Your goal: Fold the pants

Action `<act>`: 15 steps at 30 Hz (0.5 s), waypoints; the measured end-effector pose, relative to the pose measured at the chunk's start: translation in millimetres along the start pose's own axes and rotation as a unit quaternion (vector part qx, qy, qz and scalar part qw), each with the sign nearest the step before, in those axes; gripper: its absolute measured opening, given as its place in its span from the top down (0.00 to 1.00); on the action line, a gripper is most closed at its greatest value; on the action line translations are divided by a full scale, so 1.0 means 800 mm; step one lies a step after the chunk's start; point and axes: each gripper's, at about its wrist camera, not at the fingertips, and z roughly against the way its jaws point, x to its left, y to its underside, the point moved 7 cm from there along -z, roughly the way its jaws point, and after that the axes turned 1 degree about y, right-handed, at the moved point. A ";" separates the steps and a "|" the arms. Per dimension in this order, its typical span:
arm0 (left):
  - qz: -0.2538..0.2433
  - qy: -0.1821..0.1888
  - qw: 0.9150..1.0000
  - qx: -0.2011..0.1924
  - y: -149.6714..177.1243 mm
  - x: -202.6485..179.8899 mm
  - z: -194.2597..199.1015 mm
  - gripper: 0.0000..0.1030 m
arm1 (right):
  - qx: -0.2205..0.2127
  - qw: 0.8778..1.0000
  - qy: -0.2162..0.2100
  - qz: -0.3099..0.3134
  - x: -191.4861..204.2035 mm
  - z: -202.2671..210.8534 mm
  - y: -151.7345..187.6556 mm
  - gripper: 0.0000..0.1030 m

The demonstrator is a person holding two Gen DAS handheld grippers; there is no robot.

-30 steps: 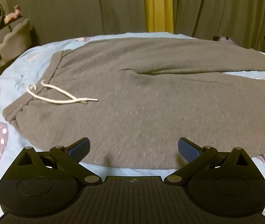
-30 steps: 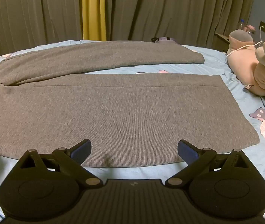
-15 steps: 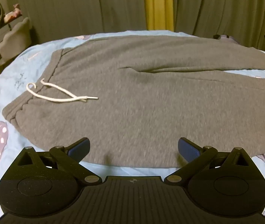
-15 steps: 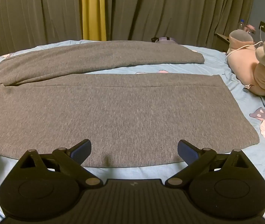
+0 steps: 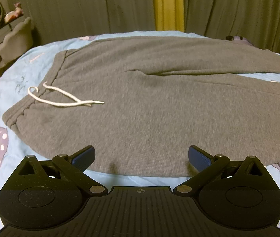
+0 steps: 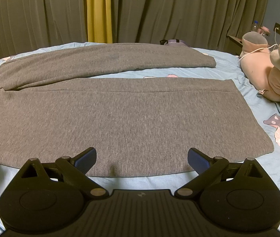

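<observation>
The pants (image 5: 159, 102) are grey with a white drawstring (image 5: 60, 98). The bedsheet (image 5: 31, 63) is light blue with mushroom pictures (image 6: 276, 124). One curtain strip (image 6: 98, 9) is yellow.

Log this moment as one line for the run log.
stage: pre-grasp | grey sweatpants flat on bed, unfolded | left gripper open, empty | right gripper open, empty | both at near edge

Left wrist view's motion-blurred — the pants (image 5: 159, 102) run off the right edge, legs' hems out of frame.
</observation>
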 end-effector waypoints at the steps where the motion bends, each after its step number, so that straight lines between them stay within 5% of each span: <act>1: 0.000 0.000 1.000 0.000 0.000 0.000 0.000 0.00 | 0.000 1.000 0.000 0.000 0.000 0.000 0.000 0.04; 15: 0.002 0.000 1.000 0.006 0.003 0.000 -0.001 0.00 | 0.001 1.000 0.000 0.000 0.001 -0.001 0.000 0.04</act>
